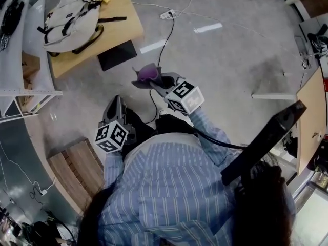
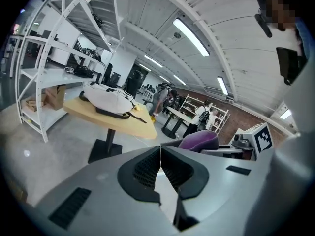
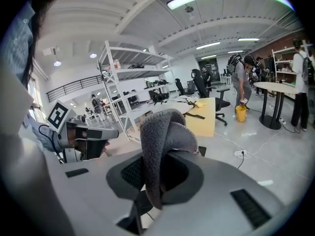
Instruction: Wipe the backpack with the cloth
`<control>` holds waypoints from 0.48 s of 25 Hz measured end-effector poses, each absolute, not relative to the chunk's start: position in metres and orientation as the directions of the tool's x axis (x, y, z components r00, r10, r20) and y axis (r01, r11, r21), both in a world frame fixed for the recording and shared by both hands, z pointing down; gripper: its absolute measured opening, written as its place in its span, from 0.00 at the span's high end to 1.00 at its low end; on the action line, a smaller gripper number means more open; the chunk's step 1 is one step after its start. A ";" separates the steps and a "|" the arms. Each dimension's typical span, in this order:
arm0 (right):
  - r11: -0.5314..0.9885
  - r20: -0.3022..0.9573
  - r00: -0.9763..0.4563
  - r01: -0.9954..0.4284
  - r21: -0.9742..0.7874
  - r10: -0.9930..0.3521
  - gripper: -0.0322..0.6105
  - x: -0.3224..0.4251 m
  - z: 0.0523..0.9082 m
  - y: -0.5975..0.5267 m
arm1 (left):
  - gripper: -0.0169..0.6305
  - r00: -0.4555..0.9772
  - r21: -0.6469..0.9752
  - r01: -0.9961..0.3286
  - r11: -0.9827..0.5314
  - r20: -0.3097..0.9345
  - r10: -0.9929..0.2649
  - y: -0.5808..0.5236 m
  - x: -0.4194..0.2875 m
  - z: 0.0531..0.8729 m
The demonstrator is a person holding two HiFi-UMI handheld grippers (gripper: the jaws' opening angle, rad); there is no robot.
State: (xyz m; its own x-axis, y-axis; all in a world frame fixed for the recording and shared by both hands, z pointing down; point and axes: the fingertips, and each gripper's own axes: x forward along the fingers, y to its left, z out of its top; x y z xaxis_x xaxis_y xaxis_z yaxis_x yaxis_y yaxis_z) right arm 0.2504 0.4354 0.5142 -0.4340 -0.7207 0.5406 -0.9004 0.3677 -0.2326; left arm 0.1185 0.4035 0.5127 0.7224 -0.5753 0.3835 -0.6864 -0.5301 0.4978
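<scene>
1 backpack (image 1: 69,17) on table (image 1: 120,32), concrete floor (image 1: 230,55); right fingers (image 3: 184,176) clamp cloth (image 3: 160,136), left fingers (image 2: 140,173) together

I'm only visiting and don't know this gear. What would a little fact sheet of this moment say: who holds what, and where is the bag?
Right hand-held gripper: shut on the purple cloth
Left hand-held gripper: jaws together, nothing between them
Backpack: white, lying on the wooden table, apart from both grippers
Wiping: not yet begun
</scene>
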 end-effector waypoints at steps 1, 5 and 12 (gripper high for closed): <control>0.382 0.541 -0.449 -0.893 -0.239 -0.711 0.89 0.246 0.516 0.441 | 0.96 0.709 0.493 -0.700 -0.517 0.388 -0.589 0.411 0.113 0.512; 0.440 0.537 -0.499 -0.864 -0.246 -0.680 0.89 0.219 0.517 0.452 | 0.96 0.664 0.474 -0.739 -0.480 0.386 -0.641 0.424 0.087 0.507; 0.519 0.550 -0.547 -0.825 -0.225 -0.631 0.89 0.169 0.510 0.448 | 0.96 0.641 0.473 -0.754 -0.456 0.378 -0.668 0.420 0.049 0.504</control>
